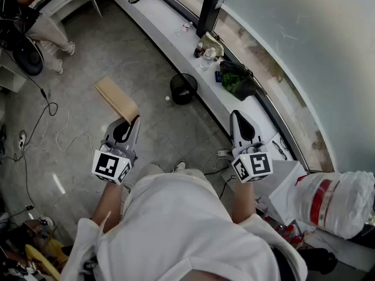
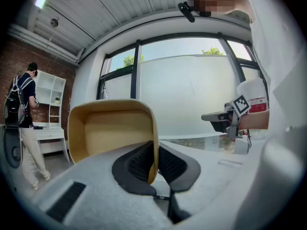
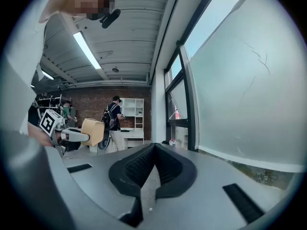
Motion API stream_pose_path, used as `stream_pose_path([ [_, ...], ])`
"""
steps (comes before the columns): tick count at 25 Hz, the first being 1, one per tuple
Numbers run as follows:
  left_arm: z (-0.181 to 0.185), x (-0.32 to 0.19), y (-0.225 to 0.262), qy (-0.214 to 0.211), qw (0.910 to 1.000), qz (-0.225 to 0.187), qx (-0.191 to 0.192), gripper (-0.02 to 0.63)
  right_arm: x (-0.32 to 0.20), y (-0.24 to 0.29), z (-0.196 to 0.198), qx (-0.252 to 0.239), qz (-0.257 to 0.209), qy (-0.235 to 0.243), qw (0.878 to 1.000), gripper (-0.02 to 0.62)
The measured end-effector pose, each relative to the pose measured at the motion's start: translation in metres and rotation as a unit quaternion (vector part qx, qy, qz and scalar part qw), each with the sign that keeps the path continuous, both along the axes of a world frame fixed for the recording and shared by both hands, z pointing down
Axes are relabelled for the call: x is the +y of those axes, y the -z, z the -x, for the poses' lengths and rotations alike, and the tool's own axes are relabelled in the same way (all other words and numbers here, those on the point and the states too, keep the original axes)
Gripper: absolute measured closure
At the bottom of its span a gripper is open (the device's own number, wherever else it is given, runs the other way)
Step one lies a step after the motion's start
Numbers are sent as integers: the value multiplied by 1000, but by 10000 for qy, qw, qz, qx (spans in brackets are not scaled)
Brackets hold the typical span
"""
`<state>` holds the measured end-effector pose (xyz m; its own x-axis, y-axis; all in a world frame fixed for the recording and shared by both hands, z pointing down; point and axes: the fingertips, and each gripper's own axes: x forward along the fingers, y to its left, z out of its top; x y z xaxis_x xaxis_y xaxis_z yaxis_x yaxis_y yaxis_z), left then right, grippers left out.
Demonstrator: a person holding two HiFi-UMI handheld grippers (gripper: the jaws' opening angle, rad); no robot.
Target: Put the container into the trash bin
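Observation:
A tan, open-topped container (image 1: 117,97) hangs over the grey floor, and my left gripper (image 1: 132,122) is shut on its side wall. In the left gripper view the container (image 2: 108,128) fills the middle, its thin wall pinched between the black pads (image 2: 139,162). A black mesh trash bin (image 1: 183,88) stands on the floor ahead, against the window ledge, to the right of the container. My right gripper (image 1: 237,116) is held level near the ledge, shut with nothing in it; its tips meet in the right gripper view (image 3: 153,146). That view also shows the container (image 3: 93,131) at the left.
A long white window ledge (image 1: 170,22) carries bottles and a dark green bag (image 1: 237,79). A white sack with a red band (image 1: 334,201) sits at the right. Cables (image 1: 41,122) trail over the floor at the left. A person (image 1: 50,34) stands by white shelves at the upper left.

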<state>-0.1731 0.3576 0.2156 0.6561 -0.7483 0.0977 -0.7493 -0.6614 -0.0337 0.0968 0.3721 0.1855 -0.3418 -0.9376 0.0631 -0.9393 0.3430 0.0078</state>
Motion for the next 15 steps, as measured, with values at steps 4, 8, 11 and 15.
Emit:
stream_pose_path([
  [4,0,2,0,27,10000,8,10,586,2,-2,2,1,23,33,10000,595],
  [8,-3,1,-1,14,10000,9,17,586,3,-4,4,39,64,85,9999,595],
  [11,-12,1,0,8,10000,5,17,586,4,-6,-1,-71,56,238,9997,595],
  [15,-24,4,-2,-40,10000,-33,-55,586,5,-16,0,-628,59,705,9955,594],
])
